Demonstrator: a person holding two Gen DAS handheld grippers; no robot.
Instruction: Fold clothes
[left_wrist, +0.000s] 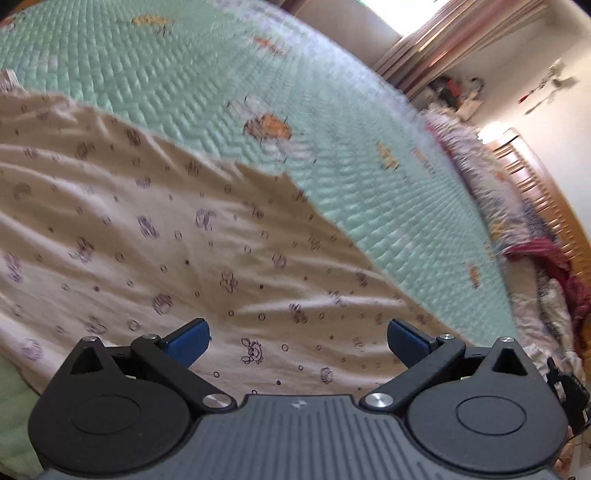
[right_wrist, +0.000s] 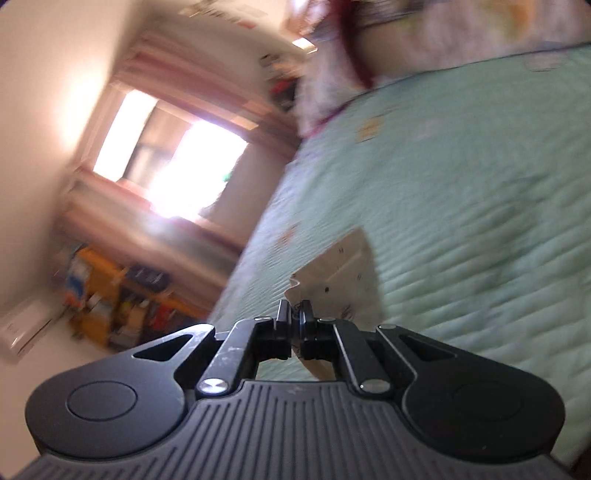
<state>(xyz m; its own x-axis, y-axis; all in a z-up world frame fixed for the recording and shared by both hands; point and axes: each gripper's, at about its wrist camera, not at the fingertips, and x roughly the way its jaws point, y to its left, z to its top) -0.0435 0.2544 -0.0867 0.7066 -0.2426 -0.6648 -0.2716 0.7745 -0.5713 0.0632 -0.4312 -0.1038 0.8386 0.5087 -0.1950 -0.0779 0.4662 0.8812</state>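
Left tongs (left_wrist: 298, 341) spread wide, nothing between the blue pads (left_wrist: 188, 341), hanging over the beige printed garment (left_wrist: 155, 229) spread on the green quilt (left_wrist: 221, 85). Right tongs (right_wrist: 295, 312) pinched tight on a corner of the same garment (right_wrist: 341, 273), cloth sticking out just ahead of the tips, quilt (right_wrist: 461, 192) beyond. Heap of clothes (left_wrist: 546, 266) far off to the right.

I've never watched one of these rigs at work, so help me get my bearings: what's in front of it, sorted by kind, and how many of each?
Handheld tools: 2, the left tool open, the right tool shut on the cloth
Beige printed garment: 1
Green quilted bedcover: 1
Heap of other clothes at the bed's far edge: 1, too blurred to split
Total: 5
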